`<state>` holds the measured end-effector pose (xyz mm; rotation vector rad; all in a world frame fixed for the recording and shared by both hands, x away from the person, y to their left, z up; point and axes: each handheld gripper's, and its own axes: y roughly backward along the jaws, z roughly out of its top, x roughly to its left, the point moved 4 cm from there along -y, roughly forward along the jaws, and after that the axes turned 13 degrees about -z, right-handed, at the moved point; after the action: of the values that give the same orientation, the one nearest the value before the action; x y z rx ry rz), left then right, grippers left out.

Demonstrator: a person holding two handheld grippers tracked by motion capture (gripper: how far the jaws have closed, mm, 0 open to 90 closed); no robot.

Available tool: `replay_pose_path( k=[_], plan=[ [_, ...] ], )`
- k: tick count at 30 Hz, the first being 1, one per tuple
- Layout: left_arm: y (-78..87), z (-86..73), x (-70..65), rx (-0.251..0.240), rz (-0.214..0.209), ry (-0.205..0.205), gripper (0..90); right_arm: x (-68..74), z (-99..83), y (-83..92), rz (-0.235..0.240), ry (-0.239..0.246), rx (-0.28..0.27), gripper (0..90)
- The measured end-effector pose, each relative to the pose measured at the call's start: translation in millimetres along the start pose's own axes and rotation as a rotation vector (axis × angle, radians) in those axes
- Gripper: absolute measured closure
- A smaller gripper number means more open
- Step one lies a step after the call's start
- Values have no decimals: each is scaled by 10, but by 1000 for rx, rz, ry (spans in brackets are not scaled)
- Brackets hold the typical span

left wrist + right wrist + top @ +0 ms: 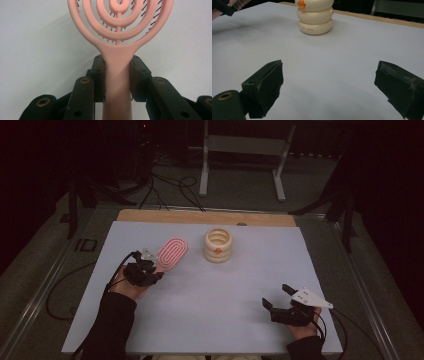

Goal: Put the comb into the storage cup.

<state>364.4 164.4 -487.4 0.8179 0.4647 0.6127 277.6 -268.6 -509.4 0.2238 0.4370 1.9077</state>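
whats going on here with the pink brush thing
A person works at a white table with a gripper in each hand. The left gripper is shut on the handle of a pink hairbrush, its head pointing toward a cream ringed holder at the table's far side. The right gripper sits open near the front edge, holding nothing.

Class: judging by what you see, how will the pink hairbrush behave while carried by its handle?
The pink hairbrush looks like stiff plastic, so it probably won't droop. Its open ringed head suggests it is light. The left gripper clamps the smooth narrow handle, so it might swivel.
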Motion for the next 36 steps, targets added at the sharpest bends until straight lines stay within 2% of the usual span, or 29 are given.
replay_pose_path(
  k=[13, 23, 25, 32, 36],
  plan=[
    [10, 19, -138, -40, -17, -24, 701, 9, -5, -11, 3, 1, 3, 79],
    [7, 14, -164, -40, -19, -33, 701, 12, -6, -10, 2, -1, 5, 79],
    [19, 10, -194, -56, -32, -41, 701, 21, -4, -16, 4, 2, 7, 79],
    [28, 18, -209, -71, -37, -41, 701, 42, 1, -24, 9, 2, 6, 79],
    [12, 45, -266, -73, -45, -60, 701, 73, 4, -39, 17, 10, 11, 79]
  ],
)
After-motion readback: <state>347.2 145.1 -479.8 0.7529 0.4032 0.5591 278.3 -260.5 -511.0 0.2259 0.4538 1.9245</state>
